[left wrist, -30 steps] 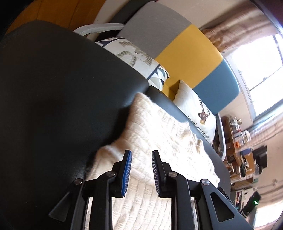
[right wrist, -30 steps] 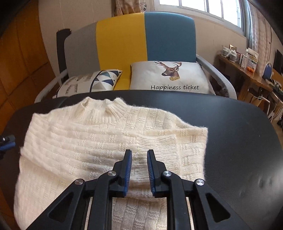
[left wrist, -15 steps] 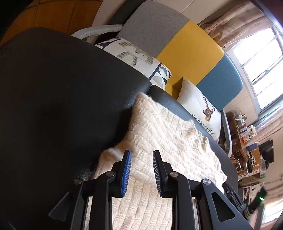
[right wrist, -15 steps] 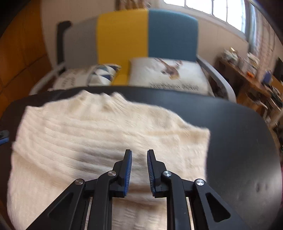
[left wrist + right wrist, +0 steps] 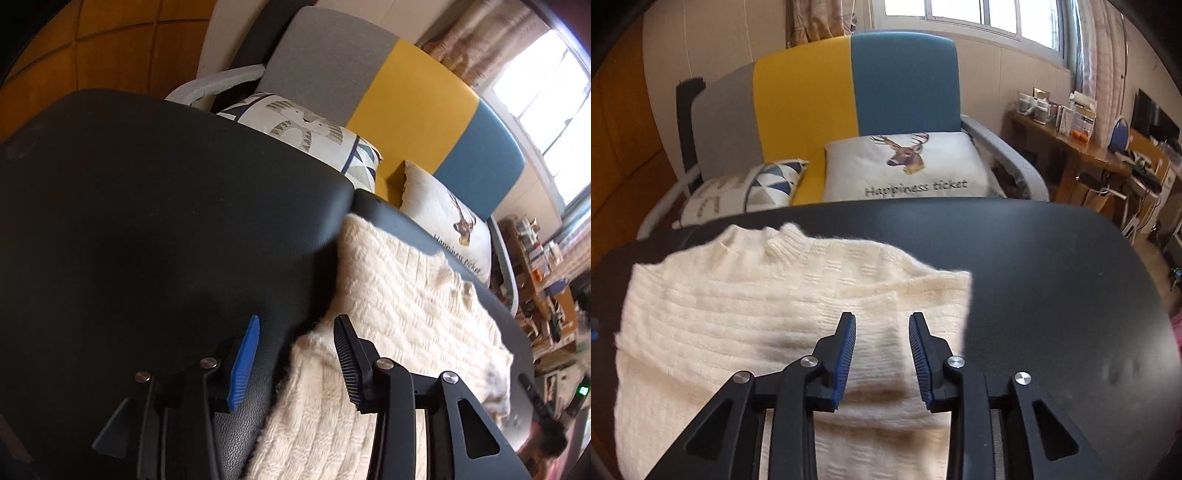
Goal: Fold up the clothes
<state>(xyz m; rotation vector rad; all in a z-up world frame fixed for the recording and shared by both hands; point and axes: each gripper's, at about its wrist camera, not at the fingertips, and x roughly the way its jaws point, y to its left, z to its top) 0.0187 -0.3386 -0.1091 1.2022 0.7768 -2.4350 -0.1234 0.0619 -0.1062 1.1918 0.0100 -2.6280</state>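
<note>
i see a black padded table (image 5: 1052, 266) filling the foreground. behind it stands a sofa (image 5: 849, 92) with a backrest in grey, yellow and blue panels. on its seat i see a white cushion with a deer head and the words "happiness ticket" (image 5: 905, 166), and beside it a cushion with a triangle pattern (image 5: 768, 182). off to my right there's a cluttered wooden desk (image 5: 1082, 155) under a bright window (image 5: 967, 14) with curtains.

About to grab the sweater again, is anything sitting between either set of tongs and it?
Nothing visible. The cream sweater lies bare on the black table right under the right tongs and left tongs, both just opened.
</note>
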